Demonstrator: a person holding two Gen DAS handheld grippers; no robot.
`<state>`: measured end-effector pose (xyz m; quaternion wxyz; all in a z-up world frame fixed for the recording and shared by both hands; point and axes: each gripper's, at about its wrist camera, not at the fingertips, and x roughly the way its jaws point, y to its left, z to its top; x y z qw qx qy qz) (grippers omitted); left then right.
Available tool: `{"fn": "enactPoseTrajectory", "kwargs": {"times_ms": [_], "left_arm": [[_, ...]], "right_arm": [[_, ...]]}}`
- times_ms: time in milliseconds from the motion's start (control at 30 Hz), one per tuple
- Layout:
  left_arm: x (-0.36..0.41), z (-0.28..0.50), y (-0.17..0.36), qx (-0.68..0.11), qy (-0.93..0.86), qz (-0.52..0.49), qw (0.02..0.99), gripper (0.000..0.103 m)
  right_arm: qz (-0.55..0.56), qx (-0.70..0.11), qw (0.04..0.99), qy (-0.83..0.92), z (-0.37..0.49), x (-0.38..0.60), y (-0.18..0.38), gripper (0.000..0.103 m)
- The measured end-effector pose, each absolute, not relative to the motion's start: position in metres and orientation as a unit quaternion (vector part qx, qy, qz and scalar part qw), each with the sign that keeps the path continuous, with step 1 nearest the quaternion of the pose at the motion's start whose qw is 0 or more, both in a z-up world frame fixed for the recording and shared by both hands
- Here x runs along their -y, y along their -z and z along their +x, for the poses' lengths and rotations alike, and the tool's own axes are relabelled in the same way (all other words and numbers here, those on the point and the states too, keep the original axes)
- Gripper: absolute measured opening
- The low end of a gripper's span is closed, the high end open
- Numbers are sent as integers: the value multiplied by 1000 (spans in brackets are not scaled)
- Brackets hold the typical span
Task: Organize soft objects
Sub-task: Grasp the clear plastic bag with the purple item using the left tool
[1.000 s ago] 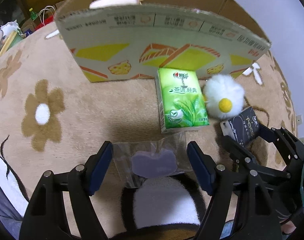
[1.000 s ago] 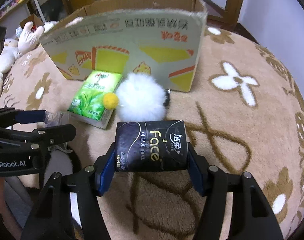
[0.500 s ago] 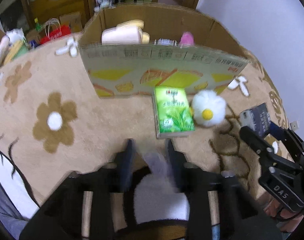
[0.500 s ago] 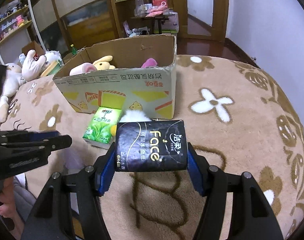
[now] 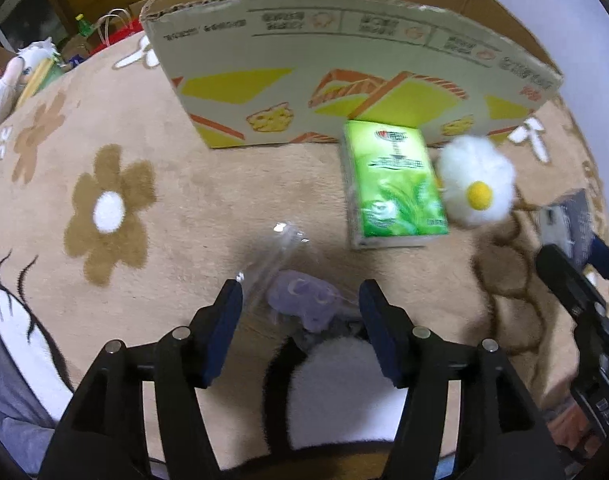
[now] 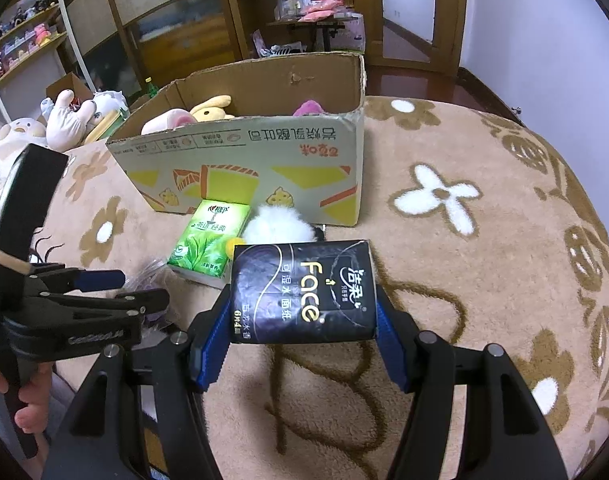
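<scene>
At the far left, beyond the rug's edge, we saw white plush toys (image 6: pixel 20 132) heaped on the floor. Nearer, our left tongs (image 5: pixel 300 312) pointed steeply down at the beige flowered rug (image 5: pixel 176 208), their jaws opening; a clear plastic bag with a purple soft item (image 5: pixel 300 298) lay crumpled between the blue pads, and the pads stood clear of it on both sides. In the right wrist view a hand (image 6: pixel 24 400) gripped the handle of that tool at the lower left.

Further along, the cardboard box (image 6: pixel 264 160) stood open on the far part of the rug, with a pale pink plush (image 6: pixel 164 120), a yellow plush (image 6: pixel 214 105) and a bright pink plush (image 6: pixel 309 107) showing over its near wall. Just in front of that wall lay a green tissue pack (image 5: pixel 392 188), flat on the rug, and touching its right side sat a white fluffy ball with a yellow centre (image 5: pixel 478 182).

On the right, our right tongs (image 6: pixel 302 320) held a black "Face" tissue pack (image 6: pixel 302 292), the blue pads pressed against its two short ends, lifted above the rug and nearer to us than the fluffy ball.
</scene>
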<state>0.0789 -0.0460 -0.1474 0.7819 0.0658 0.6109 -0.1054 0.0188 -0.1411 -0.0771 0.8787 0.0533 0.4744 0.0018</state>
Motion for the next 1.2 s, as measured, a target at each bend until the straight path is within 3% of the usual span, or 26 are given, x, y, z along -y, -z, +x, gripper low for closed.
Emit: {"fn": "enactPoseTrajectory", "kwargs": {"times_ms": [33, 300, 433, 900, 967, 1100, 1133, 1200], "left_arm": [[47, 81, 151, -615, 102, 65, 779, 66], [53, 89, 161, -623, 105, 36, 775, 69], [61, 94, 164, -623, 124, 35, 771, 79], [72, 103, 175, -617, 114, 61, 776, 82], [73, 101, 176, -616, 116, 67, 776, 72], [69, 83, 174, -612, 122, 78, 778, 66], [72, 78, 173, -609, 124, 83, 779, 57], [72, 72, 164, -600, 135, 91, 783, 48]], "right_arm": [[52, -476, 878, -2, 19, 141, 78, 68], [53, -483, 874, -2, 21, 141, 82, 68], [54, -486, 872, -2, 23, 141, 83, 68], [55, -495, 867, 0, 26, 142, 88, 68], [54, -496, 867, 0, 26, 141, 88, 68], [55, -495, 867, 1, 26, 141, 88, 68], [54, -496, 867, 1, 26, 141, 88, 68], [54, -496, 867, 2, 26, 142, 88, 68]]}}
